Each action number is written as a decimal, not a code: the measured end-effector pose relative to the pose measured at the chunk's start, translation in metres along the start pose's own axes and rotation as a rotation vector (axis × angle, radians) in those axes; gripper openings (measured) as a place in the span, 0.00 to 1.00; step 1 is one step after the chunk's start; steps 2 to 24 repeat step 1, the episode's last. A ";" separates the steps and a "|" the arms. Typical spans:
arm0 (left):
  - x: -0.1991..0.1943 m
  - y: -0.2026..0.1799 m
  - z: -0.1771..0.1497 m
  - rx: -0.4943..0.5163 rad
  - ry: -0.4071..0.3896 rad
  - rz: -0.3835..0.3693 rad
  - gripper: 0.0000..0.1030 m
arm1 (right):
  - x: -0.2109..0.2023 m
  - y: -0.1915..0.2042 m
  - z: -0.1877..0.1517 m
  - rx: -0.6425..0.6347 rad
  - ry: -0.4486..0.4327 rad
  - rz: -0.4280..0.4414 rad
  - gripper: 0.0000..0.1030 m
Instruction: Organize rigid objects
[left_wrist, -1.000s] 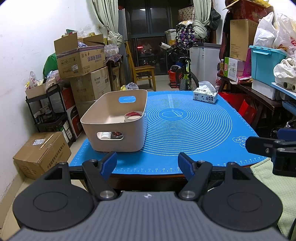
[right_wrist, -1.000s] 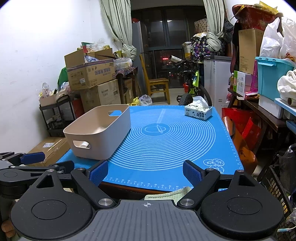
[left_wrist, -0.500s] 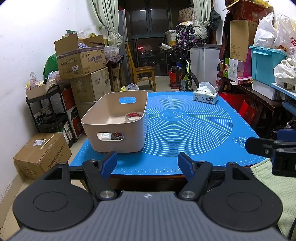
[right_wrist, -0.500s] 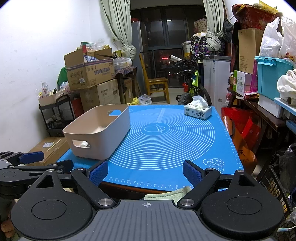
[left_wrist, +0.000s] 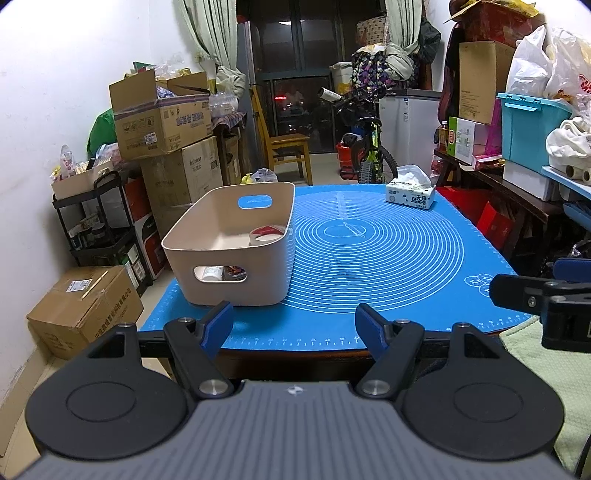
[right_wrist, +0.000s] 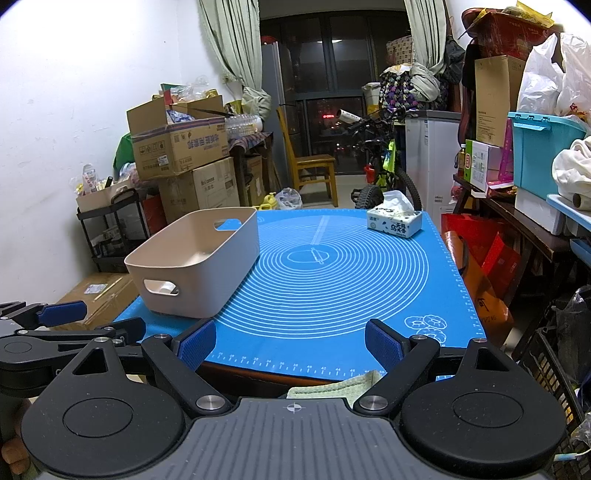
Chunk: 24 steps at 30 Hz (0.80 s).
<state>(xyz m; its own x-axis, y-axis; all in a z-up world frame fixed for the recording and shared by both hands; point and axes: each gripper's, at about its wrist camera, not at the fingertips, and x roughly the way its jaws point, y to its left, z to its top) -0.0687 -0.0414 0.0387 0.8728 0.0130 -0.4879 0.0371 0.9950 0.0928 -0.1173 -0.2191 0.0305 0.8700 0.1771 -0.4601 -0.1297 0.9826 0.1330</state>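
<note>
Both grippers are hanging back off the near edge of the table with nothing in them — the left gripper (left_wrist: 293, 319) has its blue pads spread wide, and the right gripper (right_wrist: 290, 341) is just as open. The blue mat (left_wrist: 369, 258) looks bare apart from the tissue box (left_wrist: 410, 194) at the far right corner, so my guess is the sorting is basically done, or they're parked waiting for the next item. If anything else turns up, I'd come in from above the beige bin (left_wrist: 229, 240) and let go low so it doesn't knock what's already inside.

The bin sits on the left side of the mat. Inside there's a roll of tape (left_wrist: 267, 234) against the right wall, and through the front handle slot you can see a small white bottle (left_wrist: 212, 273) next to something dark and reddish I can't make out — that's all that shows
</note>
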 end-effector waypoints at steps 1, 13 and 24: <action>0.000 0.000 0.001 0.002 0.005 -0.003 0.71 | 0.000 0.000 0.000 0.000 0.000 0.000 0.87; 0.000 0.000 0.001 0.002 0.005 -0.003 0.71 | 0.000 0.000 0.000 0.000 0.000 0.000 0.87; 0.000 0.000 0.001 0.002 0.005 -0.003 0.71 | 0.000 0.000 0.000 0.000 0.000 0.000 0.87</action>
